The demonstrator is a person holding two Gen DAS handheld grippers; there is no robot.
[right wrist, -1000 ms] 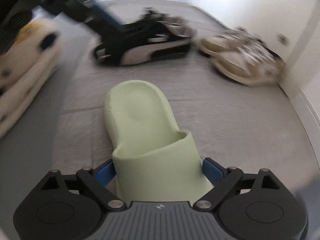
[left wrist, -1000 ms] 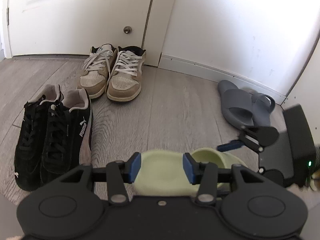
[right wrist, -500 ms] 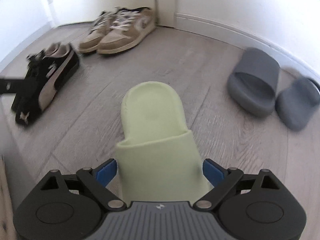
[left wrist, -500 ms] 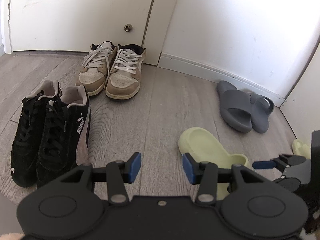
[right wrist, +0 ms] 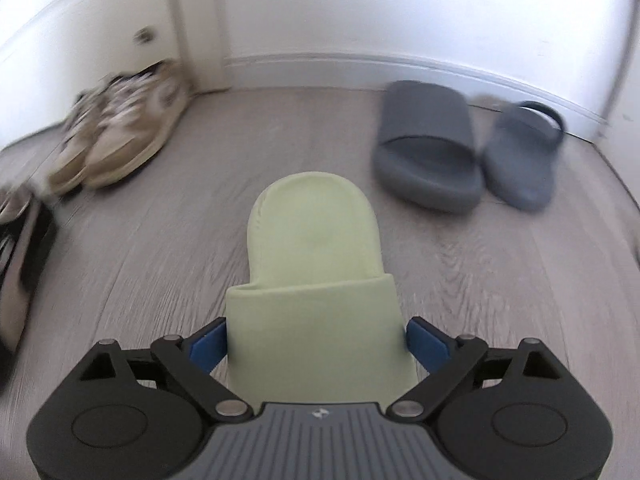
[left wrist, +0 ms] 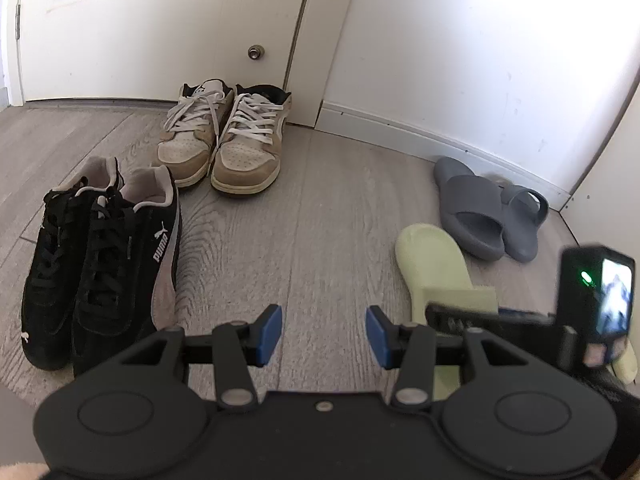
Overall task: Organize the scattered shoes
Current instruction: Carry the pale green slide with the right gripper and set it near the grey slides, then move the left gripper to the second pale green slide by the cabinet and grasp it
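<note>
My right gripper (right wrist: 316, 340) is shut on the strap end of a pale green slide (right wrist: 316, 240), whose open heel end points toward the wall. The slide is low over the wood floor, just left of and nearer than a pair of grey slides (right wrist: 432, 140). In the left wrist view the same green slide (left wrist: 432, 256) sits at the right, held by the black right gripper body (left wrist: 592, 304). My left gripper (left wrist: 324, 336) is open over bare floor, nothing between its blue pads. A second green slide (left wrist: 626, 364) peeks in at the far right edge.
Tan sneakers (left wrist: 224, 140) stand paired against the white door (left wrist: 160, 20). Black sneakers (left wrist: 100, 256) sit paired at the left. The grey slides (left wrist: 476, 208) lie by the baseboard (left wrist: 440, 132) near the right corner. Bare floor lies between the sneakers and the slides.
The right gripper has carried the green slide to the right, from in front of my left gripper to beside the grey slides, turning it toward the wall. The left gripper stays open.
</note>
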